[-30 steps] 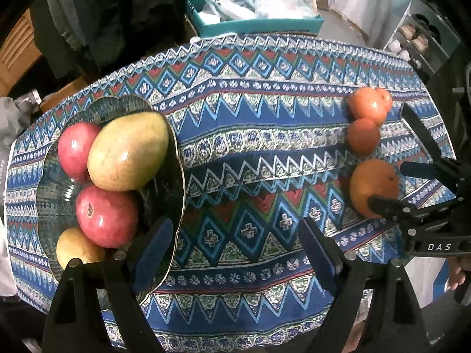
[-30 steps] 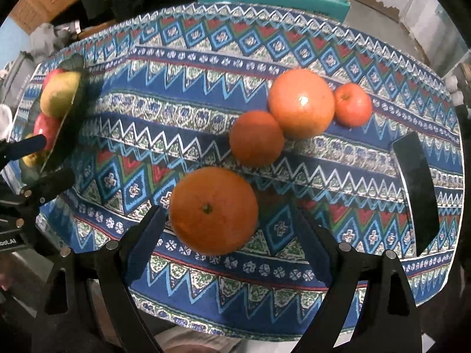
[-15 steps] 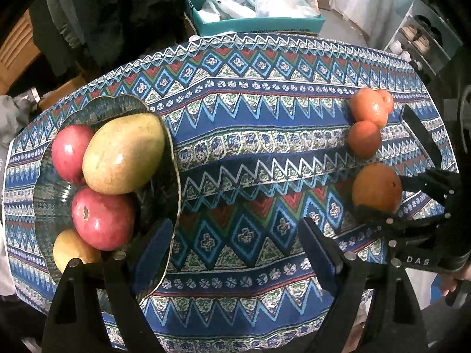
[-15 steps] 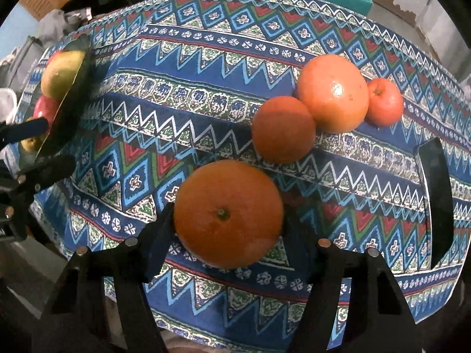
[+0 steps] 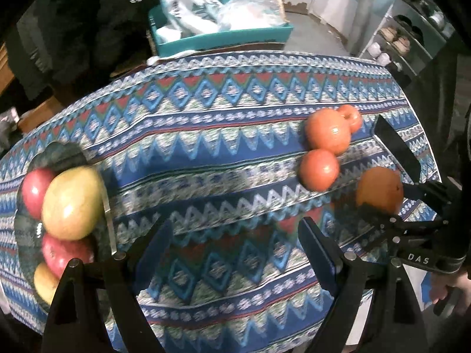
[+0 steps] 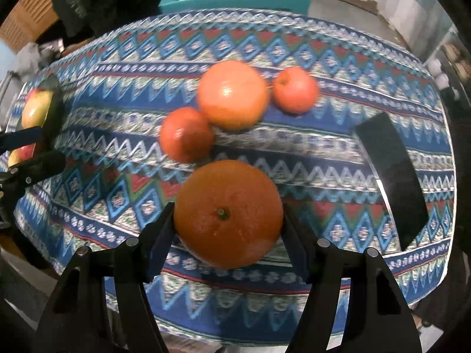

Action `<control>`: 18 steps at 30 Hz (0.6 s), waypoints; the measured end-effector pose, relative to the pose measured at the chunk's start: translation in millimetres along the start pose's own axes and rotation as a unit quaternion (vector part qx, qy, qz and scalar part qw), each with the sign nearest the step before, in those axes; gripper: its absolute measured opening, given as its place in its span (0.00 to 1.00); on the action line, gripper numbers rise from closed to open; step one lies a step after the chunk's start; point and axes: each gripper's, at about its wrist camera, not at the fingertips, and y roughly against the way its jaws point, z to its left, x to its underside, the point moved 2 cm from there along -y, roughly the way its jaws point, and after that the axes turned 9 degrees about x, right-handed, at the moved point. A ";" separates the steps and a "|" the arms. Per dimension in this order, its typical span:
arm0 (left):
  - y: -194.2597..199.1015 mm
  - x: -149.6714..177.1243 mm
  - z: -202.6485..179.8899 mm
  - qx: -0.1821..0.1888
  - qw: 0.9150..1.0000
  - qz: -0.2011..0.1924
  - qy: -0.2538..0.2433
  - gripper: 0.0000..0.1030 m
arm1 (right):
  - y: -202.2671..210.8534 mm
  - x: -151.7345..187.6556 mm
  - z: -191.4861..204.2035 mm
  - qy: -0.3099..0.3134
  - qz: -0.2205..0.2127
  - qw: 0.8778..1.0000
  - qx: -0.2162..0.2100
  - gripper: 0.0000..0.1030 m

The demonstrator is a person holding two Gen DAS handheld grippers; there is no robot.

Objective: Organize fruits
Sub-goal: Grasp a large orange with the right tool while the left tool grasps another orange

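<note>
Nearest to us, the right gripper (image 6: 228,220) pinches the large orange (image 6: 228,213), its two pads pressed against the fruit's opposite flanks at about the widest girth, stem end facing the camera, low over the near edge of the patterned tablecloth (image 6: 294,153). We judge the orange to be fairly heavy and firm, with a waxy, rounded rind that could slide out of flat pads, so a hold across the middle, as here, looks the right one; squeezing harder than needed would only bruise it. Just behind it lie a smaller orange (image 6: 186,133), a bigger pale orange (image 6: 232,94) touching that one, and a small reddish fruit (image 6: 295,89) just beside the big one. A black flat object (image 6: 391,173) rests on the cloth to the right. The left gripper (image 5: 235,235) hangs with its jaws spread and nothing between them, over bare cloth. Well apart at the left edge sits the glass bowl (image 5: 107,203), holding a mango (image 5: 72,203) and red fruits (image 5: 35,191). Beyond the table stands a teal bin (image 5: 223,39).
</note>
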 end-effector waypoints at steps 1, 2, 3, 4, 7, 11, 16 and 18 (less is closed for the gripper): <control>-3.0 -2.1 -4.3 0.003 1.000 0.001 -0.002 0.86 | 2.3 -0.7 -7.6 -0.006 -0.004 1.000 0.003 0.66; -6.5 -4.5 -9.1 0.006 1.000 0.001 -0.005 0.86 | 4.7 -1.5 -15.1 -0.012 -0.009 1.000 0.007 0.66; -9.9 -6.8 -13.8 0.010 1.000 0.001 -0.007 0.86 | 7.1 -1.7 -17.9 -0.018 -0.012 1.000 0.009 0.66; -13.4 -9.2 -18.1 0.013 1.000 0.002 -0.009 0.86 | 8.7 -2.8 -22.8 -0.025 -0.016 1.000 0.010 0.66; -24.7 -16.0 -31.3 0.020 1.000 0.002 -0.019 0.86 | 11.9 -3.9 -40.5 -0.045 -0.024 0.999 0.011 0.66; -41.1 -24.7 -45.7 0.027 0.999 0.006 -0.030 0.86 | 8.6 -4.6 -58.4 -0.069 -0.024 0.997 0.009 0.66; -62.1 -32.6 -57.1 0.036 0.999 0.016 -0.034 0.86 | 4.8 -2.2 -72.4 -0.085 -0.022 0.996 0.004 0.66; -69.1 -33.4 -60.0 0.036 0.999 0.022 -0.035 0.86 | 2.9 -1.1 -77.0 -0.093 -0.022 0.995 0.002 0.66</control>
